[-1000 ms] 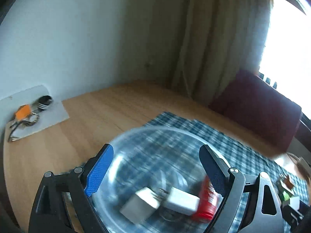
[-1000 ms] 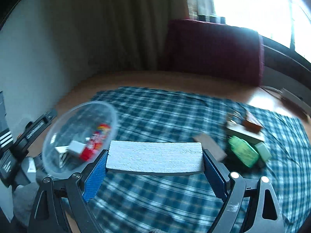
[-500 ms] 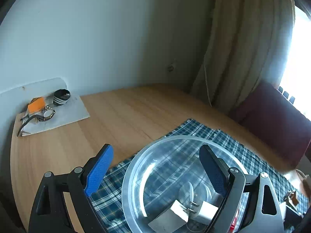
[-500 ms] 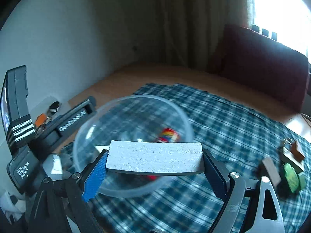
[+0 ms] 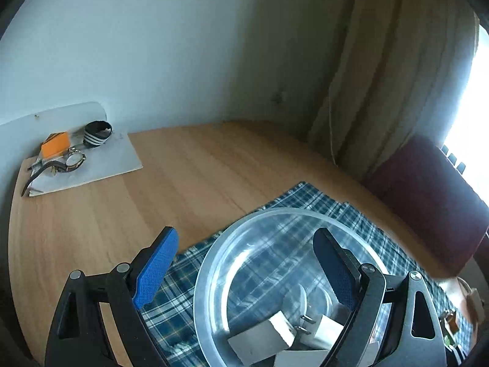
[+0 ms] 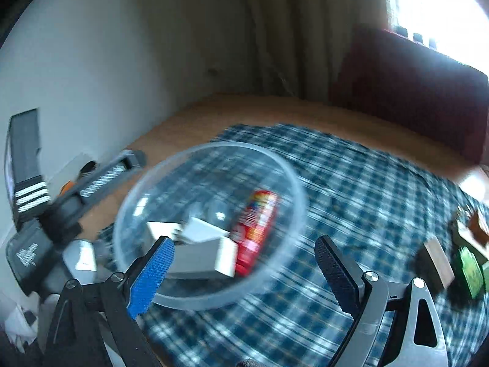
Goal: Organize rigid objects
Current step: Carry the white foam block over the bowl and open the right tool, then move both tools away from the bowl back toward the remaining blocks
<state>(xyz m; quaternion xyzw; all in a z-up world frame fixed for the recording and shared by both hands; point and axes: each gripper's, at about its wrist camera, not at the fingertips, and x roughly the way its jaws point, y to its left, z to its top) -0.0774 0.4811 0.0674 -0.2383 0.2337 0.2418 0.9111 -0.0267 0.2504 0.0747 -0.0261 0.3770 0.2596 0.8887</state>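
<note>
Wooden desk (image 5: 195, 183) against a pale wall, curtain and dark red chair (image 6: 412, 91) behind; blue plaid cloth (image 6: 351, 189) covers the near part. On the cloth sits a clear plastic bowl (image 6: 284, 171), largest of the task's things, holding white chargers (image 6: 198, 229) and a red tube (image 6: 258, 229), plus a white block (image 5: 259, 341) at the bottom. Bowl looks light, thin-walled, a bit flexy and slick; I'd pinch it at the rim, one finger inside and one out, not squeeze across the body. More small pieces wait on the cloth well to the right: a tan block (image 6: 437, 263) and a green thing (image 6: 470, 272), both blurred. They look rigid and light, best taken across the short flat sides. Left tool (image 5: 244, 272) is spread and empty, straddling the bowl's near rim without touching it that I can see. Right tool (image 6: 244, 275) is likewise spread wide, nothing between its fingers, hovering at the bowl's near edge.
</note>
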